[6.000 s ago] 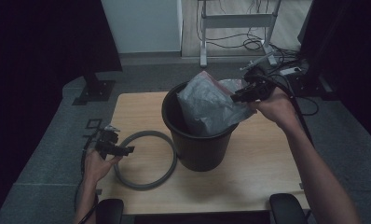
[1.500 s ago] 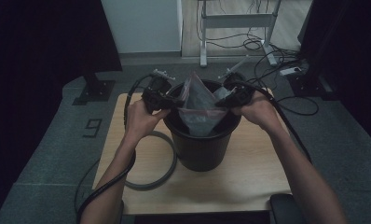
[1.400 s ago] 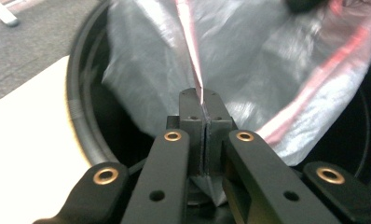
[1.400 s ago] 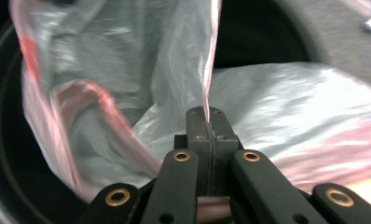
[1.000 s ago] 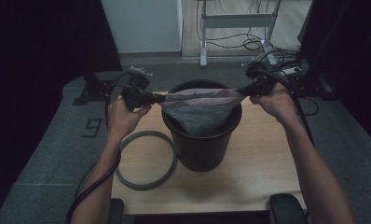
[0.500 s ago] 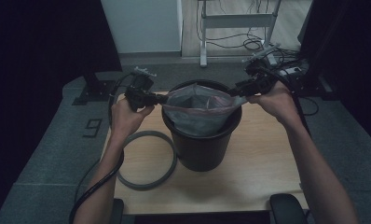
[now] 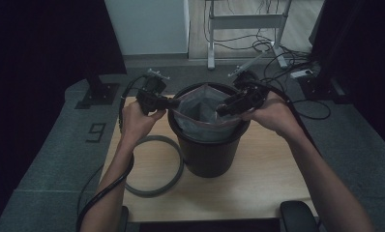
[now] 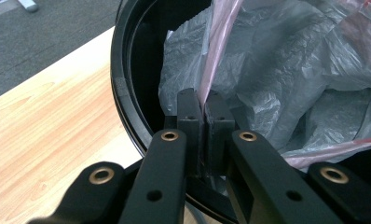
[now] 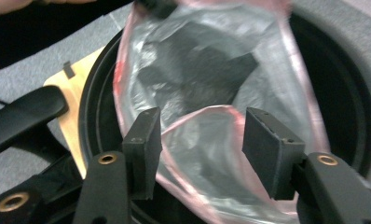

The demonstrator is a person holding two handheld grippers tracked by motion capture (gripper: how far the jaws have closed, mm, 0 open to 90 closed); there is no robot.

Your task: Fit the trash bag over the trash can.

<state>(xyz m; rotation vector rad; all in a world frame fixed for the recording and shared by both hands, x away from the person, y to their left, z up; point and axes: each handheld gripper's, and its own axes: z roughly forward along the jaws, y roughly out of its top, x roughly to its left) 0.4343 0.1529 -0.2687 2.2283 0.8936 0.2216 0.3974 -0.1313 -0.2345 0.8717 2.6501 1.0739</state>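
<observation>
- the step in hand looks like lining the black bin [image 7: 207,145] with the grey bag [image 7: 200,116]: the bag's pink-edged mouth is spread open inside the bin's top, and the bin stands on the table [image 7: 258,183] near the middle of its far edge.
- the next move, as i judge it, calls for the loose near side of the bag's mouth to be caught again and drawn out over the bin's rim, while the other side stays pinned.
- a grey ring [image 7: 154,166] lies flat on the table toward its left edge, touching the bin's foot; it is probably meant to go on last.
- the left tongs [image 8: 206,112] are closed tight on the bag's pink hem, just inside the bin's rim on its left side.
- the right tongs [image 9: 200,135] have just been opening; the jaws stand about half apart over the bag's hem, and the pads [image 9: 144,140] do not press on it.
</observation>
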